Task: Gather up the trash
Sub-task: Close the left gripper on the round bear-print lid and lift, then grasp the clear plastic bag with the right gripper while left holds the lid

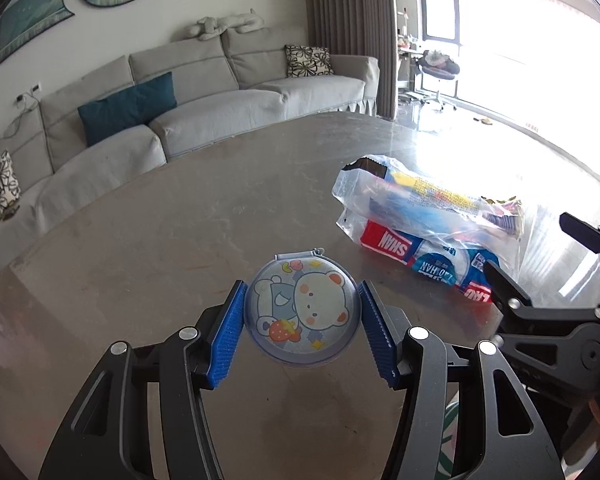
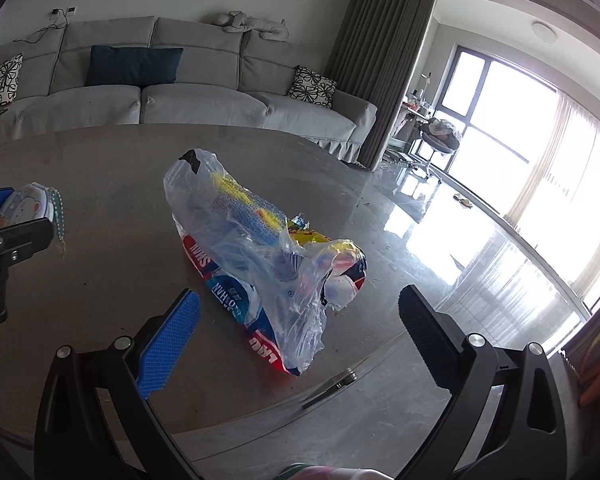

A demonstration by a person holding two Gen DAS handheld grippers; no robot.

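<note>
My left gripper (image 1: 302,286) is shut on a round tin (image 1: 304,312) with a cartoon bear lid, its blue pads (image 1: 230,332) pressing on both sides, held above the table (image 1: 140,240). In the right wrist view the tin (image 2: 28,204) shows at the far left with a bead chain (image 2: 58,216) hanging from it. A clear plastic bag (image 2: 260,248) stuffed with red, blue and yellow wrappers lies on the table. My right gripper (image 2: 300,294) is open, just short of the bag's near end and not touching it. In the left wrist view the bag (image 1: 420,216) lies to the right, with the right gripper (image 1: 540,254) beside it.
A thin dark flat object (image 2: 332,386) lies near the table's front edge, below the bag. A grey sofa (image 1: 220,100) with cushions stands behind the table. Bright windows (image 2: 520,128) and glossy floor are to the right.
</note>
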